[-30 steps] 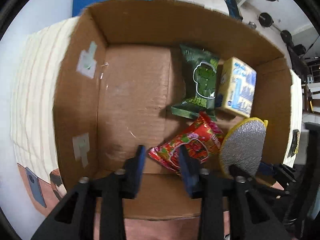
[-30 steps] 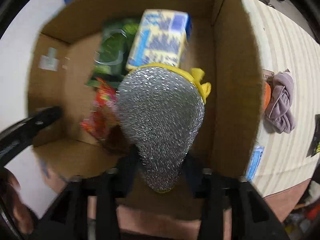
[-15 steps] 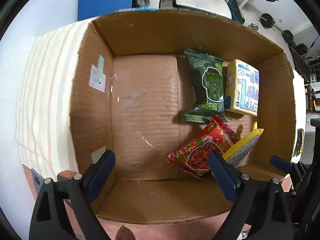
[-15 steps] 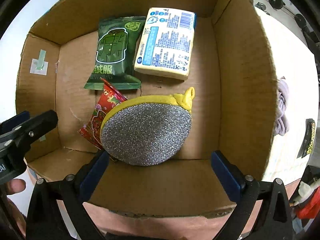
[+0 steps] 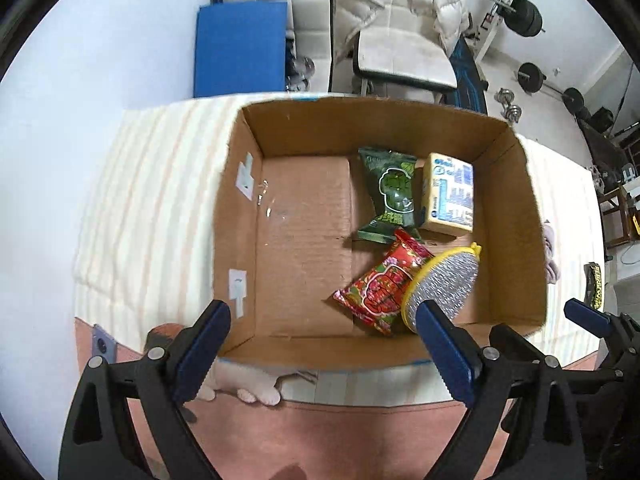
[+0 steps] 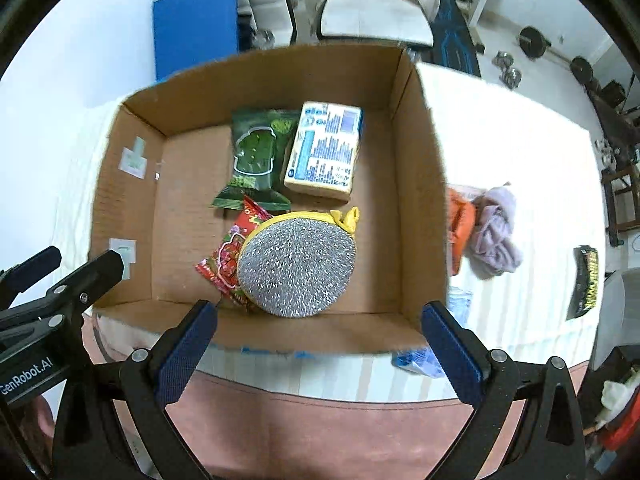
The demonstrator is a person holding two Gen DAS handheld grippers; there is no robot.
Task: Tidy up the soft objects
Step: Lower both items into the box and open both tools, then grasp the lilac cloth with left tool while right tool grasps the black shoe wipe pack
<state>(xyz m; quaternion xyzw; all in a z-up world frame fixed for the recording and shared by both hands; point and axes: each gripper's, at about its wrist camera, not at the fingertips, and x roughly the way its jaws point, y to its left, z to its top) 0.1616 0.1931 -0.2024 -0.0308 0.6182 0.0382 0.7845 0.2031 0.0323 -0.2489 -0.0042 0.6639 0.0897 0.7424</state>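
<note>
An open cardboard box (image 5: 240,216) (image 6: 420,184) holds a green snack bag (image 5: 390,196) (image 6: 256,156), a yellow and blue pack (image 5: 450,200) (image 6: 324,152), a red snack bag (image 5: 380,284) (image 6: 226,256) and a silver scrubber with a yellow rim (image 5: 444,284) (image 6: 298,268) that lies partly on the red bag. My left gripper (image 5: 320,352) is open and empty above the box's near edge. My right gripper (image 6: 318,352) is open and empty, also above the near edge.
Right of the box on the striped cloth lie a lilac cloth (image 6: 496,236), an orange item (image 6: 460,220), a blue packet (image 6: 420,356) and a black packet (image 6: 586,280). A white soft item (image 5: 248,384) lies before the box. Chairs and weights stand behind the table.
The right gripper opened and let the silver scrubber drop into the box. The left gripper also opened. Both grippers pulled back and up from the box.
</note>
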